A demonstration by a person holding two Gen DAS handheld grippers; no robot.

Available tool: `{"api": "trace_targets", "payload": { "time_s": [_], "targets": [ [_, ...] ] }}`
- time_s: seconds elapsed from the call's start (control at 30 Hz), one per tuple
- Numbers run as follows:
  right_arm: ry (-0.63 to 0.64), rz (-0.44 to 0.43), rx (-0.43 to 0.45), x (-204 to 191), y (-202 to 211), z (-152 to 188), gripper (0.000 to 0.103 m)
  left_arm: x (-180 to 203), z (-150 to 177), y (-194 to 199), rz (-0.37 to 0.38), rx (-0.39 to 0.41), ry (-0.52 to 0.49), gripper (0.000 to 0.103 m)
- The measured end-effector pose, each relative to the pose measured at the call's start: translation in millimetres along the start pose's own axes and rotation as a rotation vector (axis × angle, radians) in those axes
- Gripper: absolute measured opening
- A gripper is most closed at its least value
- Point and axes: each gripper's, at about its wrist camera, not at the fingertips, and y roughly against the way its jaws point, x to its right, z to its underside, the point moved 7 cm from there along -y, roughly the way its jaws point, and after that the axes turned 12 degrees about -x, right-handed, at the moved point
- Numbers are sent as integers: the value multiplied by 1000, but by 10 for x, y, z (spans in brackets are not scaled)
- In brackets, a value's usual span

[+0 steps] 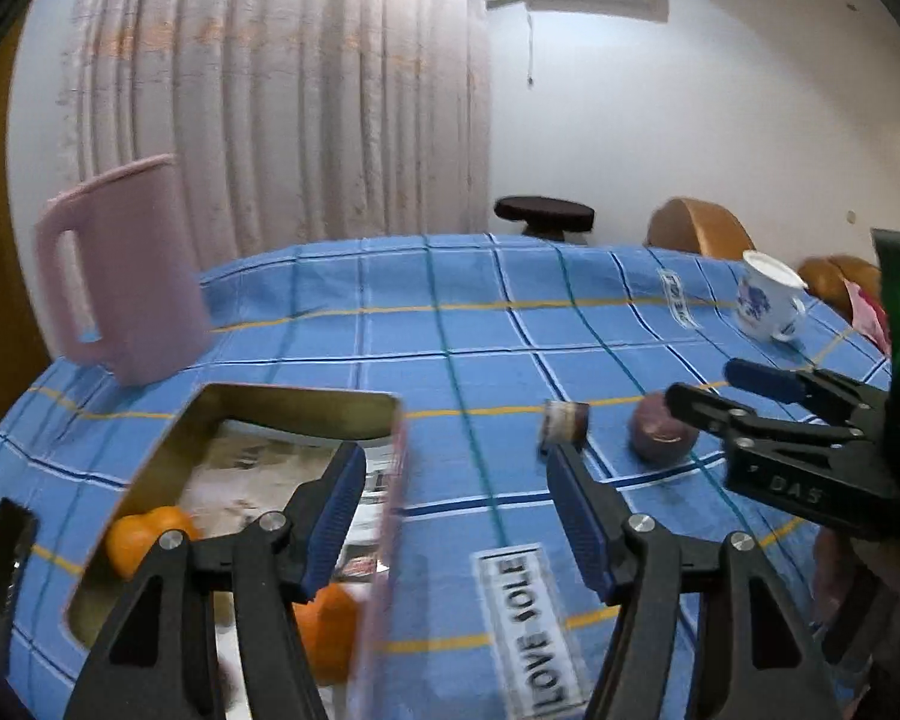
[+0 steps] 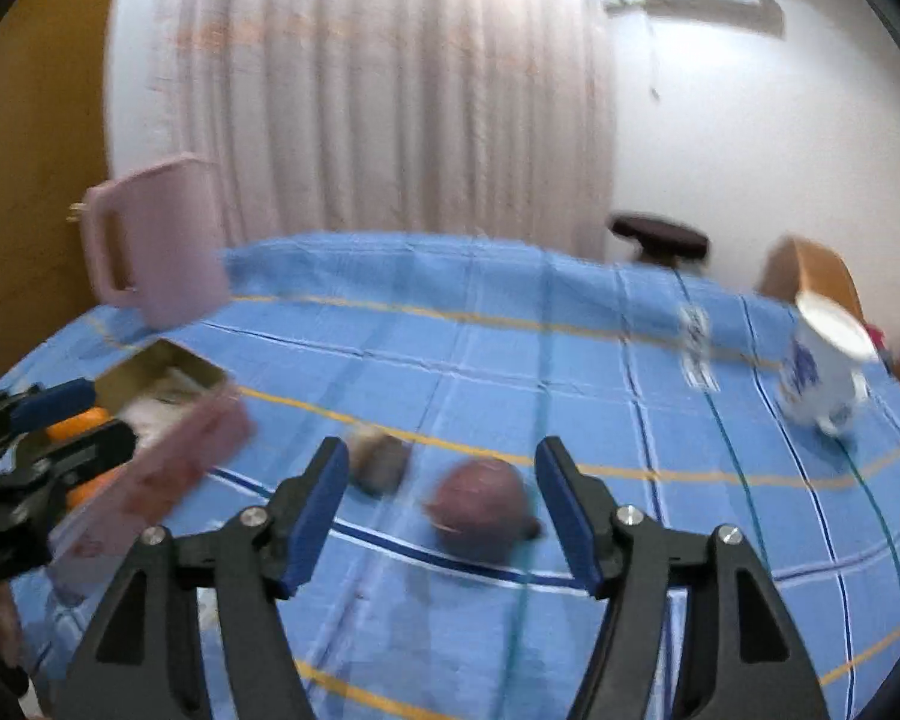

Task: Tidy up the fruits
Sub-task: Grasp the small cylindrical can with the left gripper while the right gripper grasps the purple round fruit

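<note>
A gold-lined box [image 1: 306,414] with a pink outer wall sits on the blue checked tablecloth and holds oranges [image 1: 144,534]. My left gripper [image 1: 450,486] is open over the box's right wall, empty. A dark purple fruit [image 1: 660,435] lies on the cloth right of the box, next to a small brown cut piece [image 1: 564,420]. My right gripper [image 2: 441,471] is open and empty, hovering just short of the purple fruit [image 2: 480,507], with the brown piece [image 2: 378,462] to its left. The box [image 2: 168,468] is at the left of the right wrist view. The right gripper also shows in the left wrist view [image 1: 705,387].
A pink jug [image 1: 120,276] stands at the table's far left. A white cup with blue flowers [image 1: 768,300] stands at the far right. A dark round stool [image 1: 543,213] and tan chair backs [image 1: 699,228] are beyond the table. Curtain behind.
</note>
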Motion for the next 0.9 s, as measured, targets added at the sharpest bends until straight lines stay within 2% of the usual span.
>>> {"api": "trace_targets", "payload": {
  "time_s": [0.1,0.33,0.43,0.6,0.7,0.9],
  "targets": [
    [-12,17,-67,71,-193,-11,68,93,-37,-140,-4,-22,-15,65],
    [-30,-19,-174,107,-481,73,67,144,-93,-264,-21,-39,-40,65],
    [-38,-49,-200,111,-533,103,56,196,-134,-314,-23,-43,-49,65],
    [-39,-50,-178,110,-486,92,55,280,-165,-395,-5,-58,-52,65],
    [-70,12,-122,194,-368,78,55,335,-186,-455,3,-63,-56,65],
    [-163,26,-122,414,-335,98,55,438,-209,-717,36,-120,-62,65]
  ]
}}
